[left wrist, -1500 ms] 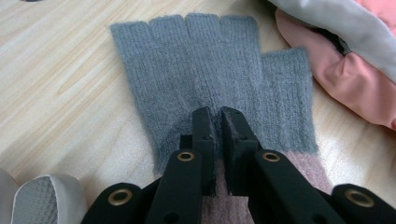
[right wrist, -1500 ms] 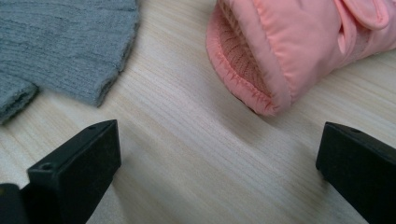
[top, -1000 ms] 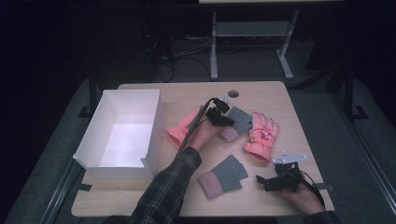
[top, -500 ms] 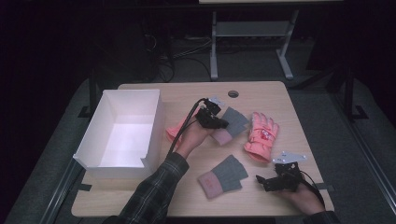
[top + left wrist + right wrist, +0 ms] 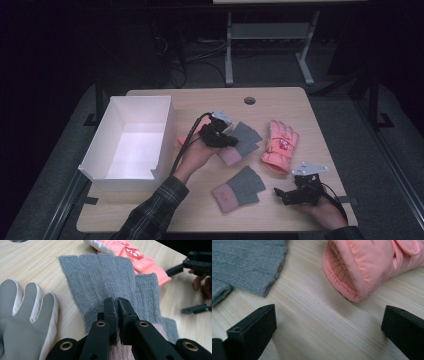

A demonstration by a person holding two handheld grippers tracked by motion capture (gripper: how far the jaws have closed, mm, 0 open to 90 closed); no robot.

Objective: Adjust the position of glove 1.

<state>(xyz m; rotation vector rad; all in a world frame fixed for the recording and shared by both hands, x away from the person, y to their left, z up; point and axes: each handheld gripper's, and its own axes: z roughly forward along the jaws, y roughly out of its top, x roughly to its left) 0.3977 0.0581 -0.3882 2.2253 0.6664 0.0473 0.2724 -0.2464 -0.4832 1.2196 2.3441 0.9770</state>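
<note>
Grey knit fingerless glove (image 5: 112,287) lies at mid-frame in the high view, its fabric pinched by the clenched left gripper (image 5: 117,303). At lower right, the right gripper (image 5: 287,192) rests spread wide, grasping nothing, beside a pink ski glove (image 5: 372,262).

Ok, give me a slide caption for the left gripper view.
Left gripper, jaws nearly shut, pinching a grey glove on the table beside a coral glove.
</note>
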